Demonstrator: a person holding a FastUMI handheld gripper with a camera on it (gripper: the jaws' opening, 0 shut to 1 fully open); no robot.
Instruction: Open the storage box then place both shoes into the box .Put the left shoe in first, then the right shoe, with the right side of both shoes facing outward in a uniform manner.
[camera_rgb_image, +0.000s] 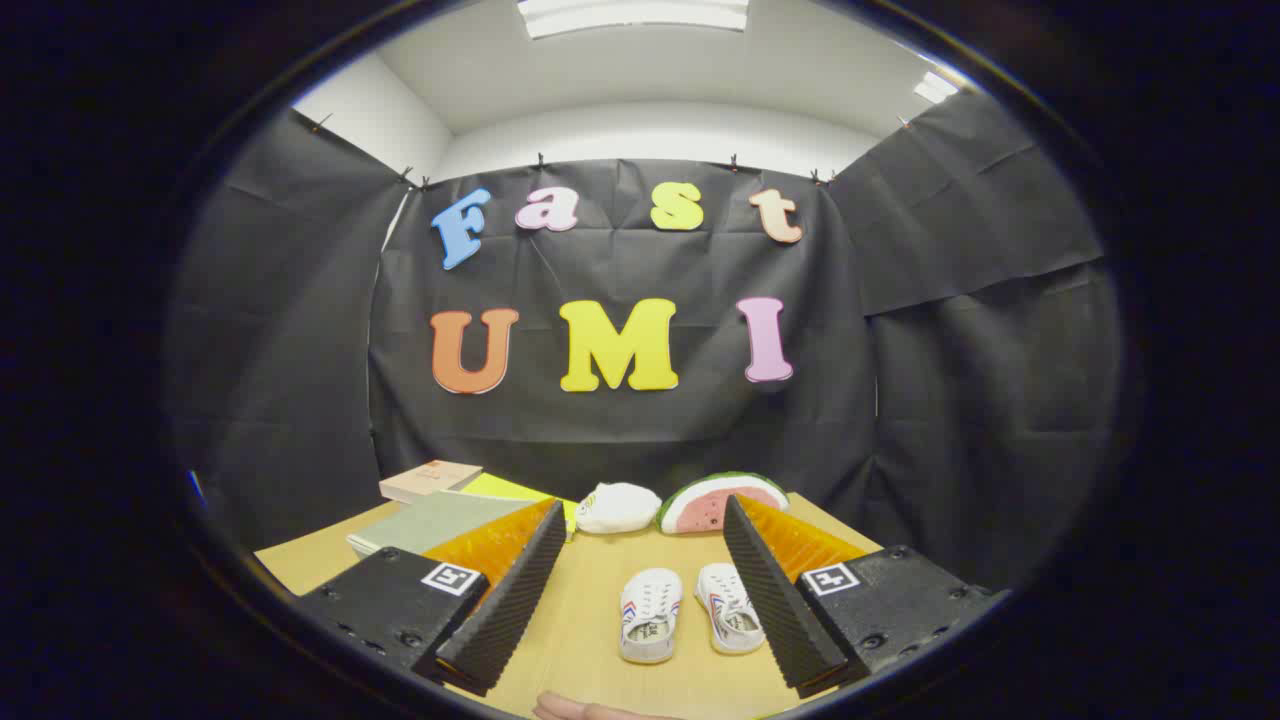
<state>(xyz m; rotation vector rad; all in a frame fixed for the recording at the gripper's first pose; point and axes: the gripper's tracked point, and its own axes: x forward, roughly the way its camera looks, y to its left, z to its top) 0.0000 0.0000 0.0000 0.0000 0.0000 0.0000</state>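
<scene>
Two small white canvas shoes (688, 610) with red-blue side stripes sit side by side on the wooden table (590, 620), low center of frame, between the spread, empty gripper (640, 520) fingers with ribbed black pads. Behind: one watermelon-slice toy (722, 500), one white pouch (617, 507), three flat books (440, 510).
</scene>
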